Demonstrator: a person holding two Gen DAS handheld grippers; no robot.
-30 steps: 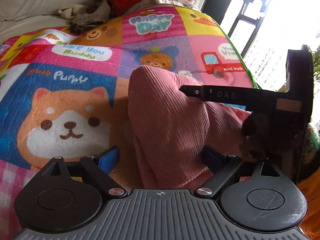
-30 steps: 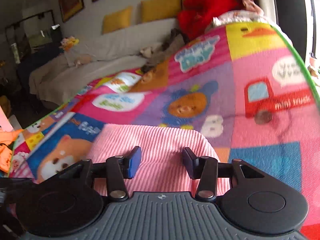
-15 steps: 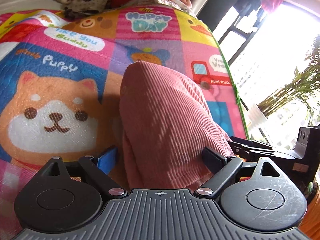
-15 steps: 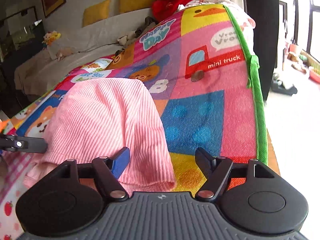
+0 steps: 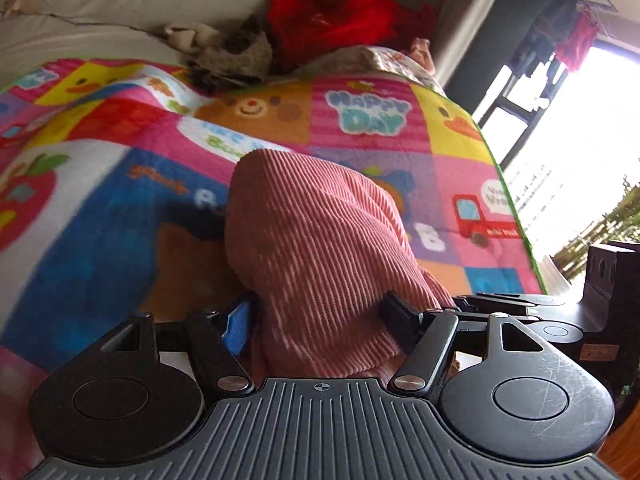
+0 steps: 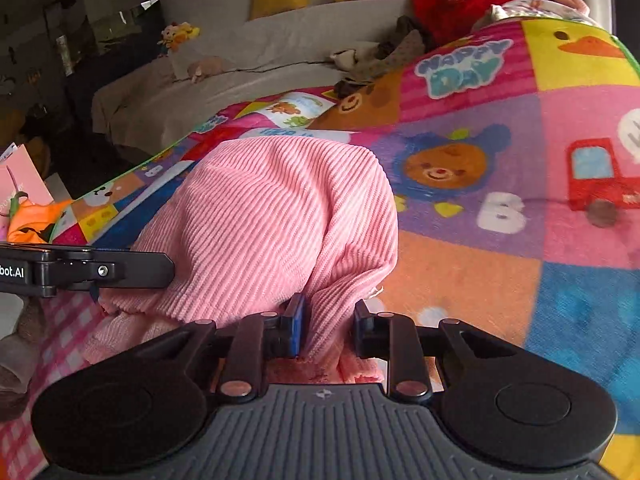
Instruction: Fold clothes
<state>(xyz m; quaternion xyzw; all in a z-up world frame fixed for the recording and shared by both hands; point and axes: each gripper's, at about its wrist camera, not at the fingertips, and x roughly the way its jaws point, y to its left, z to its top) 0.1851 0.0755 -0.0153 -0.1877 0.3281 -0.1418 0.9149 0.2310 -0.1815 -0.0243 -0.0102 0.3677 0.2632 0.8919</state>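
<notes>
Left wrist view: the garment (image 5: 320, 248), a pink ribbed knit, lies bunched on the mat (image 5: 120, 220) and humps up between the left gripper (image 5: 320, 314) fingers. The jaws are closing with the cloth's near end between them; the blue pad (image 5: 238, 320) sits at the cloth's edge, but whether both pads already press I cannot tell for sure. The cloth looks soft, light and limp (it will sag and slide off itself wherever it is not held), so I judge a pinch on a doubled edge or hem safer than one on the loose middle. Compared with a second ago, the fingers have narrowed, and the right gripper (image 5: 520, 304), then reaching across above the cloth, now lies low at the right edge of the picture.

Right wrist view: the right gripper (image 6: 326, 326) has its jaws closing too, now narrow, with a ridge of the garment (image 6: 280, 216) gathered between the pads (image 6: 296, 324); the cloth looks nipped there. The left gripper (image 6: 132, 270) comes in from the left at the cloth's other side. Half a second ago these fingers stood wide beside the cloth's corner over bare mat (image 6: 480, 272); now they straddle the fabric itself.
</notes>
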